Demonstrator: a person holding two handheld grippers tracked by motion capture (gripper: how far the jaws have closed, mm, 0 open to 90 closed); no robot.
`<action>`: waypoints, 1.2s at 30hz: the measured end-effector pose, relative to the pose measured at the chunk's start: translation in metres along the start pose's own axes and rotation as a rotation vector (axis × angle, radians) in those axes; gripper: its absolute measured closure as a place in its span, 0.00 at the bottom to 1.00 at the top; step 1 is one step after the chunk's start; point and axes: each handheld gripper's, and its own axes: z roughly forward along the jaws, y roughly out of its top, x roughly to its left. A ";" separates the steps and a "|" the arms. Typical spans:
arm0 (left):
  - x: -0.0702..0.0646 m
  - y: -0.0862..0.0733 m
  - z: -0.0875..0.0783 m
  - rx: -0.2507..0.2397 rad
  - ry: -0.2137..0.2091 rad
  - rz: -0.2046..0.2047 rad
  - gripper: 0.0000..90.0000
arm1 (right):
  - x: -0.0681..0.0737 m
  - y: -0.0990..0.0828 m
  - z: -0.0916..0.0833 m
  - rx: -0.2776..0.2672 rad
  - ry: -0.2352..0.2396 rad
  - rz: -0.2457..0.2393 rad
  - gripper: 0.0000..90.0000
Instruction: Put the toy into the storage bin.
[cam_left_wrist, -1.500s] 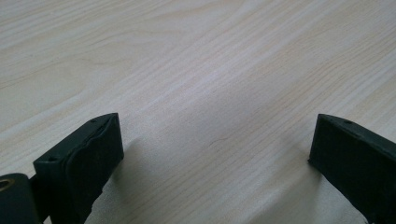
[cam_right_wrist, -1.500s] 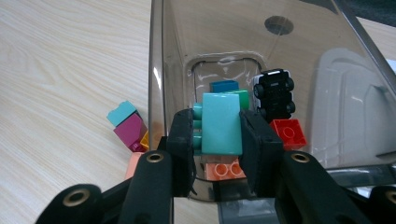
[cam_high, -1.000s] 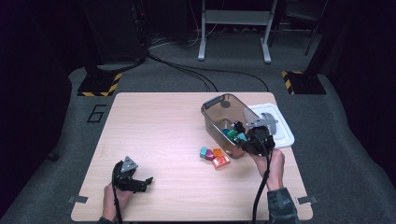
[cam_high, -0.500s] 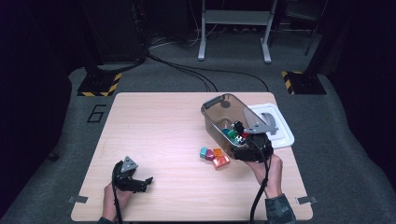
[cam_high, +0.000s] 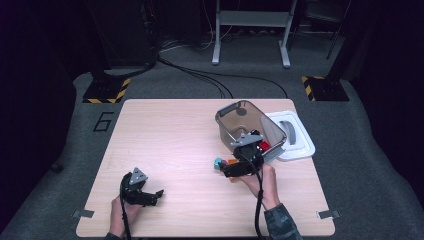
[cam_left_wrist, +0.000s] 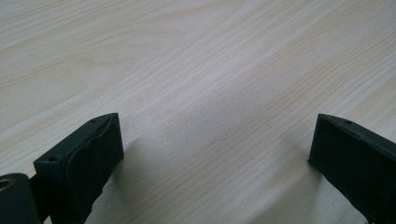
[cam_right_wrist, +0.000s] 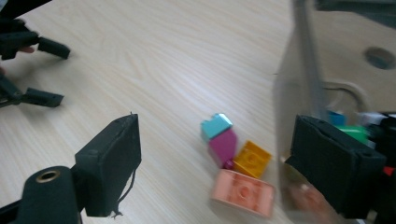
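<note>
Right hand-held gripper (cam_right_wrist: 217, 163), jaws just opened and empty, hangs over the loose bricks (cam_right_wrist: 236, 161) by the clear bin (cam_high: 250, 127), probably sorting. Left hand-held gripper (cam_high: 150, 195) rests open on the counter (cam_high: 170, 135).

Setting: a lab or recording studio, not a home. A lone pale wooden desk (cam_high: 170, 150) stands mid-frame on grey carpet (cam_high: 60, 165), with dark surroundings. Yellow-black hazard-striped bases (cam_high: 105, 91) sit at upper left and upper right. Black cables (cam_high: 200, 75) run across the floor toward a metal stand (cam_high: 250, 30) at top centre. A number "6" (cam_high: 103, 121) is marked on the floor left of the desk.
</note>
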 end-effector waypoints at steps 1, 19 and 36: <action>0.000 0.000 0.000 0.000 0.000 -0.002 0.03 | 0.002 0.001 0.006 0.012 0.013 -0.013 0.17; 0.000 0.000 0.000 0.000 -0.001 0.001 0.03 | 0.001 -0.008 0.105 0.194 -0.028 -0.029 0.25; 0.000 0.000 0.000 -0.001 -0.001 0.000 0.03 | -0.004 -0.012 0.127 0.250 -0.050 0.001 0.61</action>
